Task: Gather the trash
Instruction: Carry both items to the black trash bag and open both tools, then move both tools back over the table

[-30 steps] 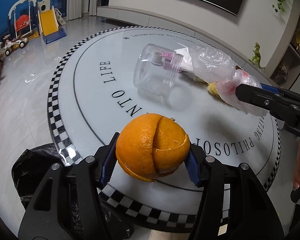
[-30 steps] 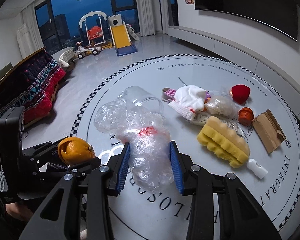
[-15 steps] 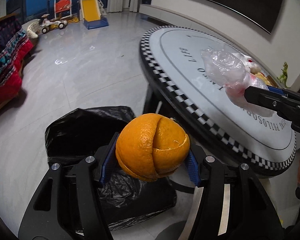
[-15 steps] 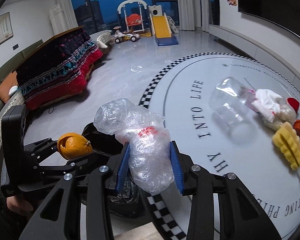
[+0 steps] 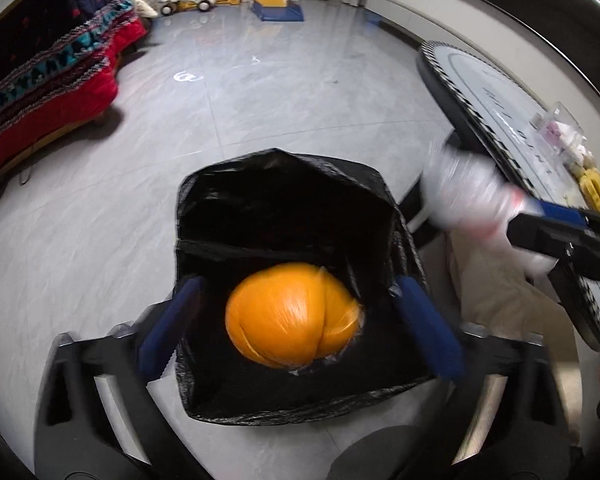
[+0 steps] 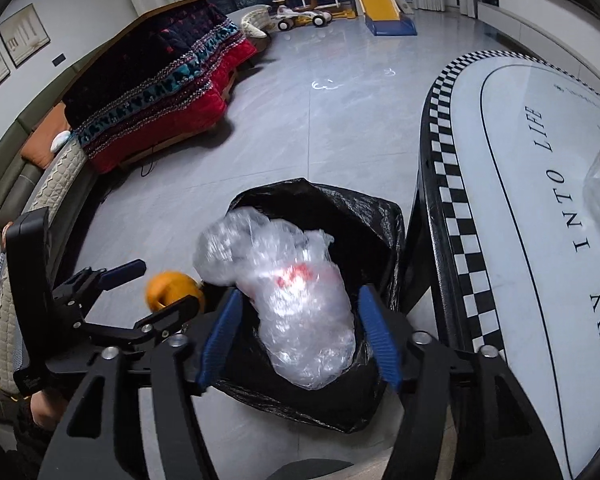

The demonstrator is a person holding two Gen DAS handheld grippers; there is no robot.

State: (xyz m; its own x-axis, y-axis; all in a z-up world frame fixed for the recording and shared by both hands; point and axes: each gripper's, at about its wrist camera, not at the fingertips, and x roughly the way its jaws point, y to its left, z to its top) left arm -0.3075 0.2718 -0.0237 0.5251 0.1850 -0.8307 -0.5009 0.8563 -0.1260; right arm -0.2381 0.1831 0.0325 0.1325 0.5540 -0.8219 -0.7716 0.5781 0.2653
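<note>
We position both grippers directly above the mouth of the black trash bag (image 5: 300, 216) — the left gripper (image 5: 296, 324) opening clear of the orange peel (image 5: 292, 316), the right gripper (image 6: 296, 336) opening off the crumpled plastic wrap (image 6: 292, 300) — so both items drop straight into the bag.

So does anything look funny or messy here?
Nothing is spilled. The orange peel and the crumpled plastic bag look blurry because they hang loose between opening claws, left claw and right claw, over the black trash bag on the floor.
</note>
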